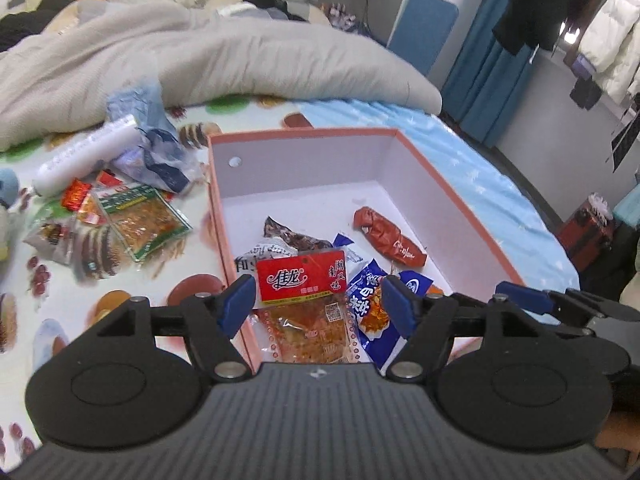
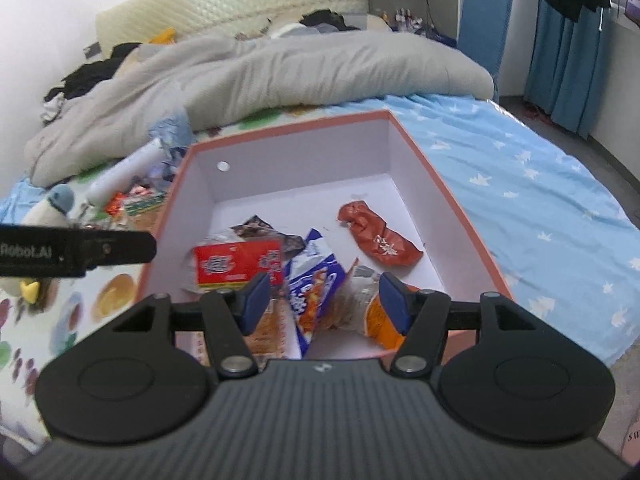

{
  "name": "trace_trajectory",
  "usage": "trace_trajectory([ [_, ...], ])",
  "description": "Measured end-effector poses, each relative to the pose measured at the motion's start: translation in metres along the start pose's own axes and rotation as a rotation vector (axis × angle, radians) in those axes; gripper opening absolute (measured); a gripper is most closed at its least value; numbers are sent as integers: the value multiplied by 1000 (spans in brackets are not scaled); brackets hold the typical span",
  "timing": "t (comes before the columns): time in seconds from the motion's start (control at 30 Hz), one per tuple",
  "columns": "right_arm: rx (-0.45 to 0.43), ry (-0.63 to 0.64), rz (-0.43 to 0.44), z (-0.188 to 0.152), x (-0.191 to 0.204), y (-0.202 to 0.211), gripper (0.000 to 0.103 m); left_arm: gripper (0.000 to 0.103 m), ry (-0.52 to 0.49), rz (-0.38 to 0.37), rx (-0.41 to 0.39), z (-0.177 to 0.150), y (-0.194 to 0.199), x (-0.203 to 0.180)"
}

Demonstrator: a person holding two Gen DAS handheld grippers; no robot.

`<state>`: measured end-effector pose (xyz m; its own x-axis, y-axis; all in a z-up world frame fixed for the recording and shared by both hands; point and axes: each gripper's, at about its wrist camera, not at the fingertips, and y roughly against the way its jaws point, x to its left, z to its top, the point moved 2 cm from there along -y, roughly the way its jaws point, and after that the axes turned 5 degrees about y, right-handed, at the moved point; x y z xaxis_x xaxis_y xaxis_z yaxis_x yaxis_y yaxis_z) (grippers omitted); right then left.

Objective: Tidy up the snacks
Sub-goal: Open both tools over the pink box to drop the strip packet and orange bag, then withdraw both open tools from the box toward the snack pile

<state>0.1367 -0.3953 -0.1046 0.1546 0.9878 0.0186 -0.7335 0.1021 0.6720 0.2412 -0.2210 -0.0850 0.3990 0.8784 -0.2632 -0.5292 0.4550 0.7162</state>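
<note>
Pink-rimmed box (image 1: 448, 184), white inside, on the bed: holds a red-label packet (image 1: 301, 280) at 6 o'clock against the near-left wall, a blue-and-white packet (image 1: 370, 304) just to its 3 o'clock, a dark wrapper (image 1: 288, 236) behind them, and a red-brown wrapper (image 1: 390, 242) lying apart toward 2 o'clock. Loose pile outside the box at 9 o'clock: green-edged packet (image 1: 144, 220), white tube (image 1: 86, 152), crumpled blue bag (image 1: 156, 156), further small wrappers. Left gripper (image 1: 320, 304) and right gripper (image 2: 322, 304) both hover over the box's near end, jaws spread wide, gripping nothing.
</note>
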Motion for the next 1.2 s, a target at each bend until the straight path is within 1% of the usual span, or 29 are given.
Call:
trace_trajectory([
  [0.1,-28,16,7,-3,7,19,62,74,4,3,-43,-6,26,0],
  [0.23,-56,20,23,-7,15,39,62,74,11,14,-81,-16,60,3],
  [0.33,-75,25,33,-11,21,53,62,74,40,26,-108,-24,88,11],
  [0.43,-88,32,41,-17,27,66,62,74,48,64,-116,-35,107,19],
  [0.57,-90,50,51,-25,39,77,62,74,70,73,-130,-50,128,29],
  [0.7,-103,62,83,-31,54,88,62,74,87,83,-143,-70,148,37],
  [0.93,-115,105,146,-47,85,109,62,74,129,136,-166,-107,182,54],
  [1.1,-100,138,182,-61,105,119,62,74,178,165,-176,-130,203,70],
  [1.2,-102,165,206,-66,118,124,62,74,205,179,-187,-139,213,81],
])
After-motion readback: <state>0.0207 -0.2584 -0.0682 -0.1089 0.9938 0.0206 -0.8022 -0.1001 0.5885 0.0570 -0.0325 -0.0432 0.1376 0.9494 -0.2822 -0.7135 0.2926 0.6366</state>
